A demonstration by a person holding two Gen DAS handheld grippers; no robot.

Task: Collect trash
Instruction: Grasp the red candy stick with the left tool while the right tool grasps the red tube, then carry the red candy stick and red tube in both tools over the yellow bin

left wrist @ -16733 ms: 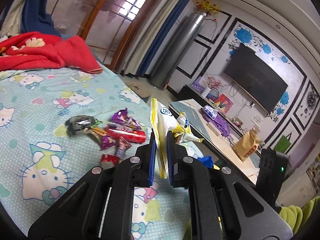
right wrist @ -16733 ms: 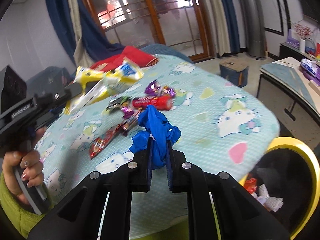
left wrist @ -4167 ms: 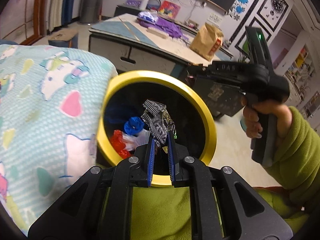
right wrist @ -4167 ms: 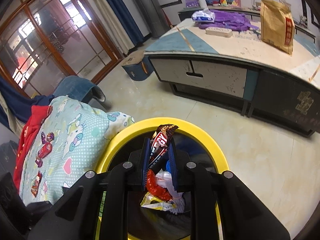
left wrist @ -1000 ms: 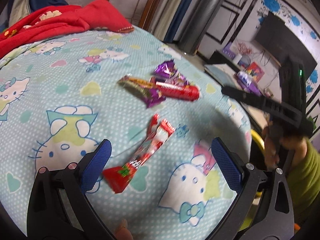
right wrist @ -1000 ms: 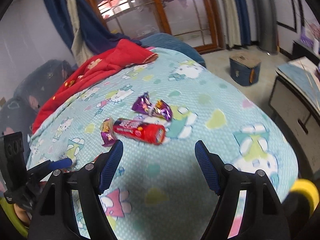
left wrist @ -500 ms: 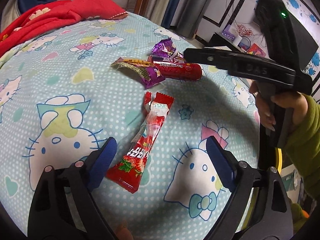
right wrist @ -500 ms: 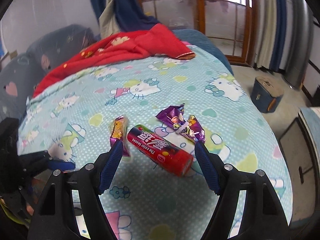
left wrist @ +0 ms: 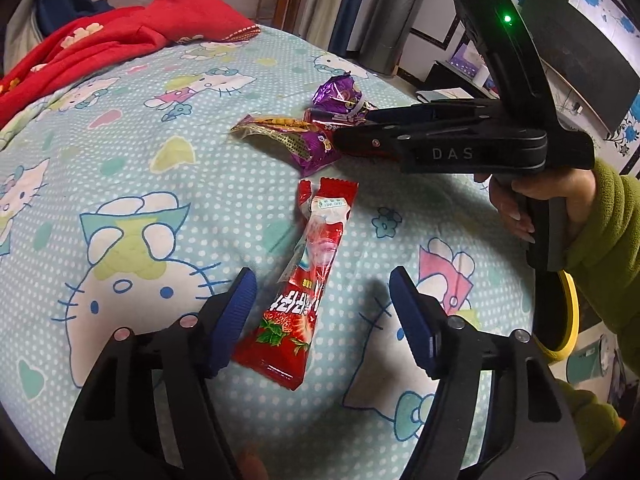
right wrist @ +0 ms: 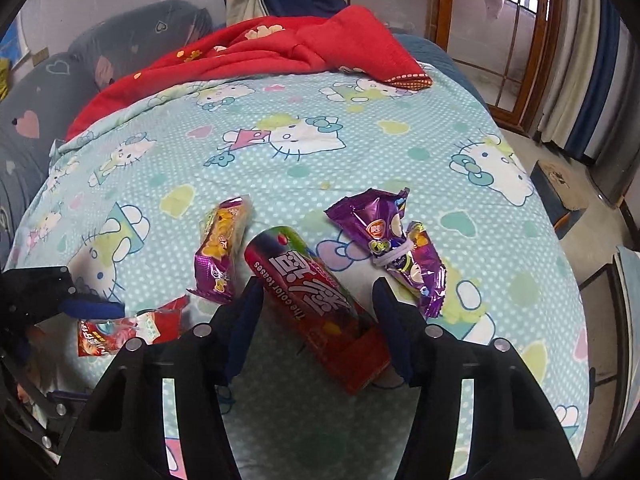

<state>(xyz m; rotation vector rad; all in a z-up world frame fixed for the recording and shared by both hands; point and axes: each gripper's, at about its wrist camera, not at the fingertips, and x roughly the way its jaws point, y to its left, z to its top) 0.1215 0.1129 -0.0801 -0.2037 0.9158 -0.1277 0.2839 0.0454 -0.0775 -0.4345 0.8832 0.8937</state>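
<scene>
A long red strawberry wrapper (left wrist: 310, 280) lies on the Hello Kitty bedspread (left wrist: 132, 184). My left gripper (left wrist: 322, 310) is open, its blue pads low on either side of the wrapper's lower end. My right gripper (right wrist: 318, 318) is open, straddling a red candy tube (right wrist: 316, 304). Beside the tube lie a purple-and-yellow wrapper (right wrist: 222, 248) on its left and two purple wrappers (right wrist: 394, 240) on its right. The right gripper also shows in the left wrist view (left wrist: 356, 128), reaching over the purple wrappers (left wrist: 340, 92). The red wrapper shows in the right wrist view (right wrist: 128, 330).
A red blanket (right wrist: 256, 52) is bunched at the far end of the bed. The yellow rim of the trash bin (left wrist: 566, 316) shows beyond the bed's right edge. A dark sofa (right wrist: 60, 76) stands behind the bed.
Both grippers have dropped closer to the bed. The left now brackets the red strawberry wrapper and has narrowed a little. The right has closed in around the red tube.
</scene>
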